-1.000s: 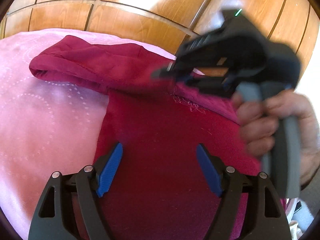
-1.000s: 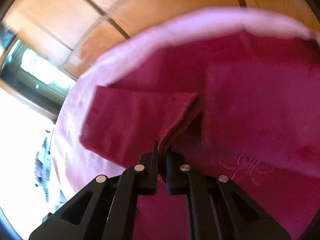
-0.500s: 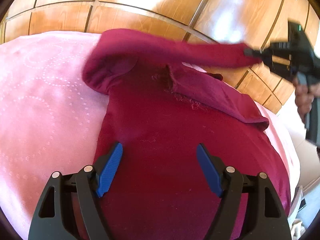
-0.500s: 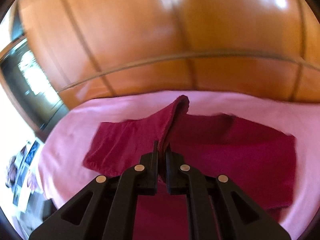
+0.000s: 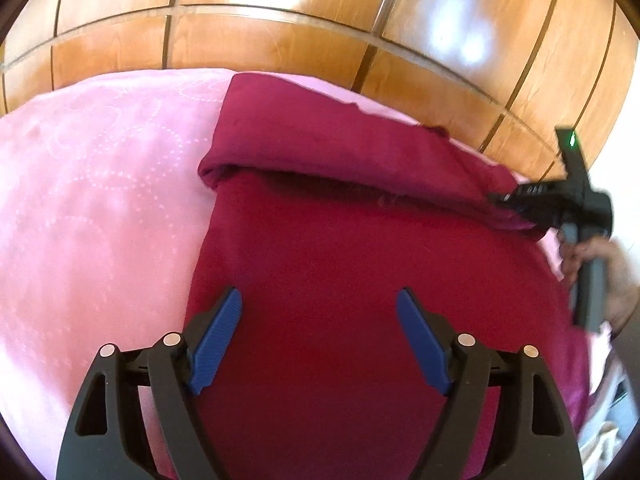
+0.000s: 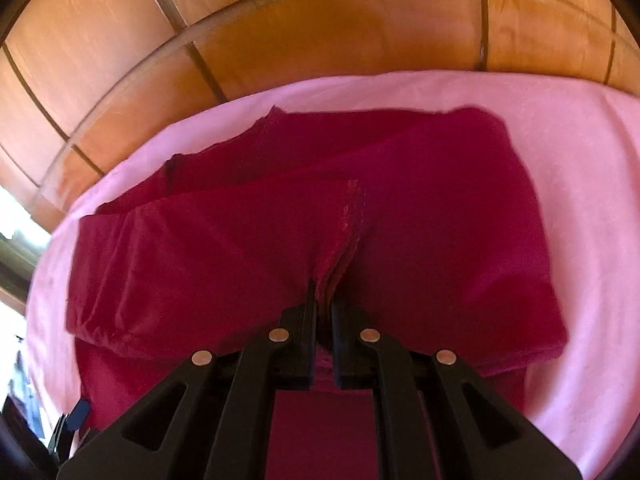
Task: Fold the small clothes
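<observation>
- Dark red garment flat on pink sheet, long axis toward wood panels.
- Right gripper clamped on folded-over sleeve edge.
- Left gripper spread wide above garment, holding nothing.

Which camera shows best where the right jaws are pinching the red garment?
The right wrist view: the right gripper is shut on a bunched hem of the red garment, close up. The left wrist view shows that pinch only small and blurred at the frame edge.
</observation>
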